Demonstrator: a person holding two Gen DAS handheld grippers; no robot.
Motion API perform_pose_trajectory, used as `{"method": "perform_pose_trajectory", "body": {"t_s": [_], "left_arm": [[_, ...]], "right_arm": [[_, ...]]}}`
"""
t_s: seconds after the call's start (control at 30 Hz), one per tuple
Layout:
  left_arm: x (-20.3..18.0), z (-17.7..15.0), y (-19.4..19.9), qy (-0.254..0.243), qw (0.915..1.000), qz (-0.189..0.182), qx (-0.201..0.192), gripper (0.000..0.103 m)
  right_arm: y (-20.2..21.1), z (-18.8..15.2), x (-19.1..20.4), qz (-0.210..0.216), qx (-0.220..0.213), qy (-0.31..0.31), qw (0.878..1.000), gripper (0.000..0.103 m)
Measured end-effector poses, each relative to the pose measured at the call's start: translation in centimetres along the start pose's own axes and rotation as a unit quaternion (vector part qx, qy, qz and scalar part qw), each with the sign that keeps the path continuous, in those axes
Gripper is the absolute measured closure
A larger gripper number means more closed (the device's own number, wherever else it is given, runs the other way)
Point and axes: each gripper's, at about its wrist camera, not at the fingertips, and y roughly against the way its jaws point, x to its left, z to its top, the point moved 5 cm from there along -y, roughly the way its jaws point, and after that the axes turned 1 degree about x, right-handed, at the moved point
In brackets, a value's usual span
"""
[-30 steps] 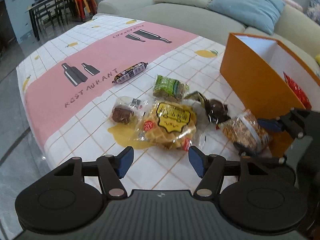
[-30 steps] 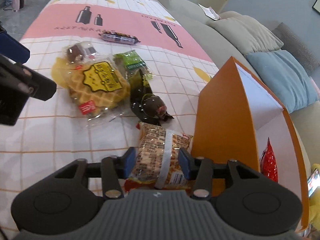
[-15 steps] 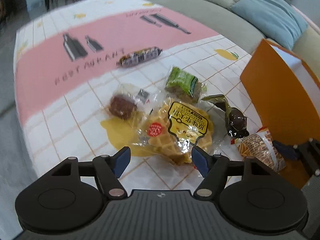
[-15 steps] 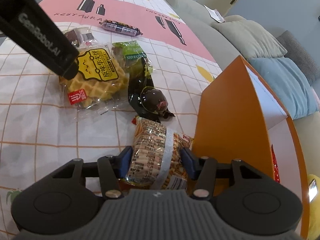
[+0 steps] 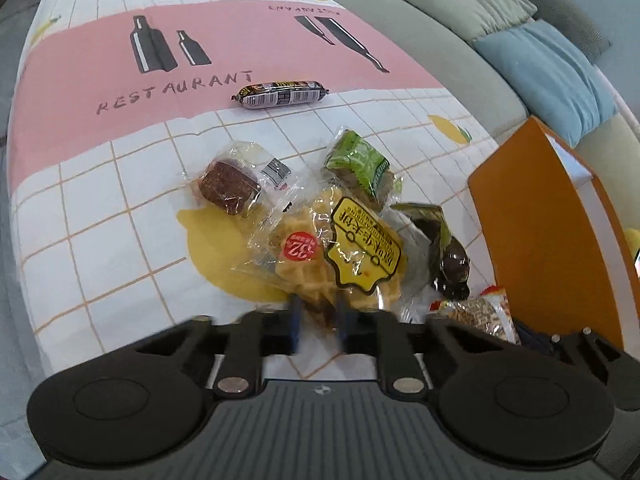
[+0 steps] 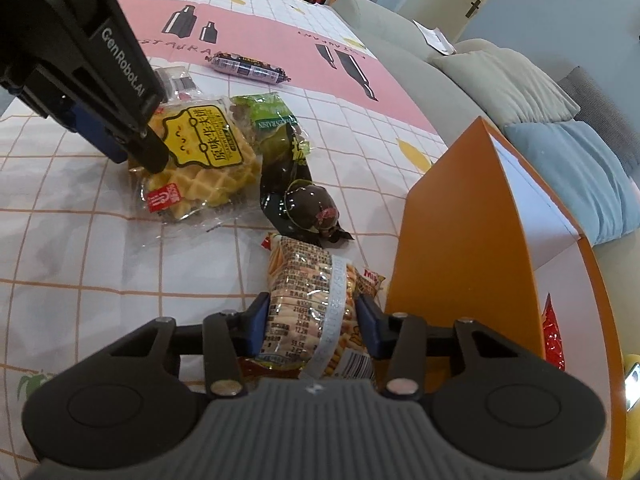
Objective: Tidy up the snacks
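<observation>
Orange box (image 6: 460,240) — open top, red packet (image 6: 554,340) inside.

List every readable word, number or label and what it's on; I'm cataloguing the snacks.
"RESTAURANT": tablecloth, repeated upside down at its far side.
"32": red sticker on the waffle pack.
"GenRobot.AI": left gripper.
"RAISIN", first letters unclear: green pack.
"Mi", cut off: biscuit pack.
Waffle label's Chinese characters, barcodes, nutrition print: too small or blurred to read.
</observation>
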Motion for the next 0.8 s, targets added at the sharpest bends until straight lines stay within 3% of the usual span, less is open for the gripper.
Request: {"method": "perform_pose_trajectory", "body": {"t_s": [0.23,0.4,0.53,0.67,0.8], "left_arm": [[-0.7,-1.7,2.0,-0.023,0.9996,0.013,0.007,0.103],[-1.0,-3.1,4.6,-0.032,0.9993,0.014,0.011,0.103],[-1.0,-5.4,6.0,-0.019,0.9991,0.008,0.037,0.103],[-1.4,-8.1,6.7,-0.03,0.9971,0.029,0.063,0.103],[-1.5,-8.9,7.6,-0.057,0.9957,0.053,0.049,0.102]], "right_arm": [[1.3,-0.1,0.6,0.018,-0.009,0.011,1.0,0.064],[3.1,-0.4,0.6,0.073,-0.014,-0.018,0.997,0.064],[4.5,-0.8,0.8,0.116,-0.011,-0.035,0.993,0.064],[5.5,-1.5,1.4,0.143,0.001,-0.04,0.989,0.064],[5.8,-2.1,2.0,0.16,0.008,-0.04,0.986,0.064]]}}
